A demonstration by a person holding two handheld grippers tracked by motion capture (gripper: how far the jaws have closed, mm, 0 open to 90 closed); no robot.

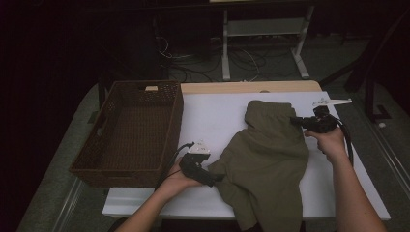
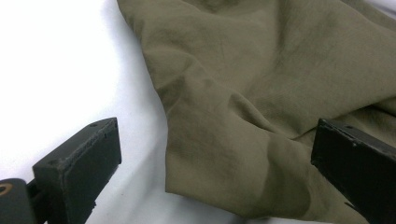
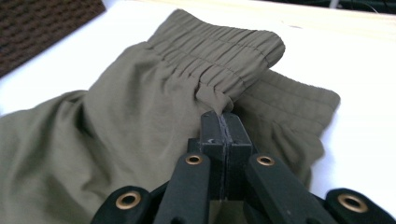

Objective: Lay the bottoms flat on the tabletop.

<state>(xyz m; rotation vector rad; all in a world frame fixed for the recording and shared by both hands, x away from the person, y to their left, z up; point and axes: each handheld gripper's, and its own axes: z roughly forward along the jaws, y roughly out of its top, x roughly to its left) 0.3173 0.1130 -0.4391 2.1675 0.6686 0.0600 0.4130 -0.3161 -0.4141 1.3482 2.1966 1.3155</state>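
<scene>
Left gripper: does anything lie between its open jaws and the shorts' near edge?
Nothing visible does. The left gripper is open, with the edge of the shorts lying on the table between its jaws. The right gripper is shut on the waistband.

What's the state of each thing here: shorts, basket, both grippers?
Olive shorts: crumpled on the white table, waistband pinched and lifted, lower part hanging over the near edge.
Wicker basket: upright, nothing in it.
Right gripper: shut on the waistband.
Left gripper: open, fingers on either side of the shorts' edge, not pressing.
</scene>
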